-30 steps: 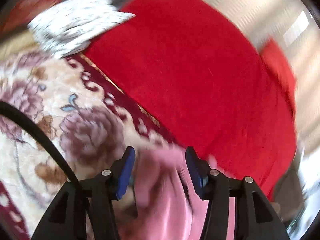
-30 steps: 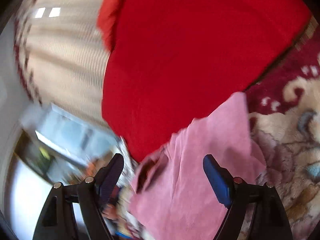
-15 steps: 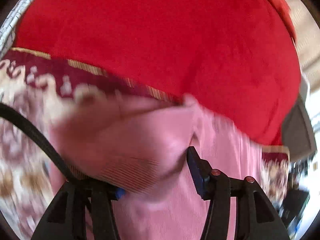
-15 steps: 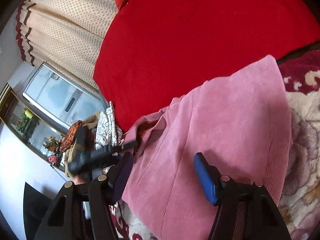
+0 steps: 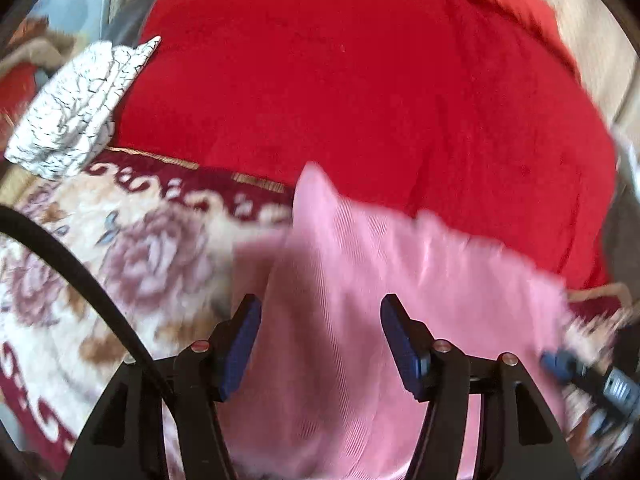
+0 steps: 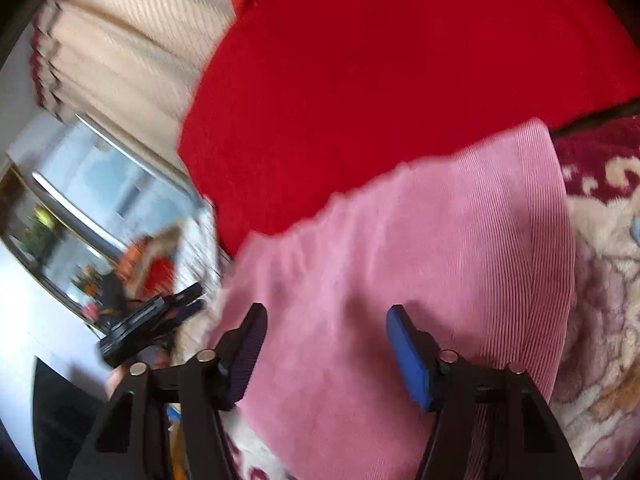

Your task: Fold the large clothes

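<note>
Pink ribbed garment point(image 5: 360, 280) lies on the floral blanket point(image 5: 100, 260), beneath both tools: the left gripper point(image 5: 316, 340) is opening, the right gripper point(image 6: 326, 344) closing, pads apart, gripping nothing. Beyond spreads a red blanket point(image 5: 360, 80).

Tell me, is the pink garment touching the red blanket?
Touching. The right wrist view shows the pink garment with its far edge lying over the red blanket, no gap between.

Motion blur smears the pink garment point(image 5: 360, 280), so its folds and near edge cannot be made out. Its lower part runs off the frame bottom. Blurred shelf clutter point(image 6: 120, 272) at far left stays unidentifiable.
</note>
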`<state>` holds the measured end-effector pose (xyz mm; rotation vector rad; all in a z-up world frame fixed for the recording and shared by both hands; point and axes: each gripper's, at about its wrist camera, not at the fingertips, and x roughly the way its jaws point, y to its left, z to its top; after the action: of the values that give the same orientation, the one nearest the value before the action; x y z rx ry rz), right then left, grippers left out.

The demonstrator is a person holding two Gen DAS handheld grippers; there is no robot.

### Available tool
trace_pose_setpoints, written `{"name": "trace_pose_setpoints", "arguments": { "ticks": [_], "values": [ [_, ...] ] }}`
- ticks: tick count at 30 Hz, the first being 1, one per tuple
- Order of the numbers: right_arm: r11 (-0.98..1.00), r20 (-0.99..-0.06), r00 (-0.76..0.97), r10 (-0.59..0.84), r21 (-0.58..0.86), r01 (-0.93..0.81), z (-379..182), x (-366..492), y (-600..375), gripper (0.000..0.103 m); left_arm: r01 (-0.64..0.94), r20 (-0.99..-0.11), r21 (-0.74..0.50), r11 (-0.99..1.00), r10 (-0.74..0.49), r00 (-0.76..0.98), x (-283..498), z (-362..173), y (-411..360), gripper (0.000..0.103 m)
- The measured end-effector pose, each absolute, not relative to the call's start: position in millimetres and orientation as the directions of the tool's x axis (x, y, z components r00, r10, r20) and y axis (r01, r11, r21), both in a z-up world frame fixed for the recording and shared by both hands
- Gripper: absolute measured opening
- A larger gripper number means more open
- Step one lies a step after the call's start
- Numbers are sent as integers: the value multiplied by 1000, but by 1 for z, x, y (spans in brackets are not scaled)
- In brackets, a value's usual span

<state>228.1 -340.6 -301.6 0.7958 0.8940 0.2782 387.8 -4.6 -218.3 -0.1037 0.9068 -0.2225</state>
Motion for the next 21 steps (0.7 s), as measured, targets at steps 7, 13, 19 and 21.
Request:
{"name": "trace_pose_setpoints", "arguments": {
  "ticks": [7, 13, 19, 21],
  "values": [
    [741, -607, 644, 466, 665, 90, -281, 203, -345, 40, 43, -828, -66, 997, -79, 555, 381, -254, -14, 66],
    [729, -598, 635, 490, 680, 78, -271, 181, -340, 47, 119, -755, -58, 991, -122, 645, 351, -235, -37, 80],
    [787, -693, 578, 431, 602, 134, -293, 177, -321, 61, 199, -758, 239, 950, 55, 650, 346, -274, -78, 84],
    [802, -694, 593, 409, 584, 129, -283, 179, -316, 60, 194, -755, 210, 958, 33, 655, 344, -274, -74, 86]
  ]
}}
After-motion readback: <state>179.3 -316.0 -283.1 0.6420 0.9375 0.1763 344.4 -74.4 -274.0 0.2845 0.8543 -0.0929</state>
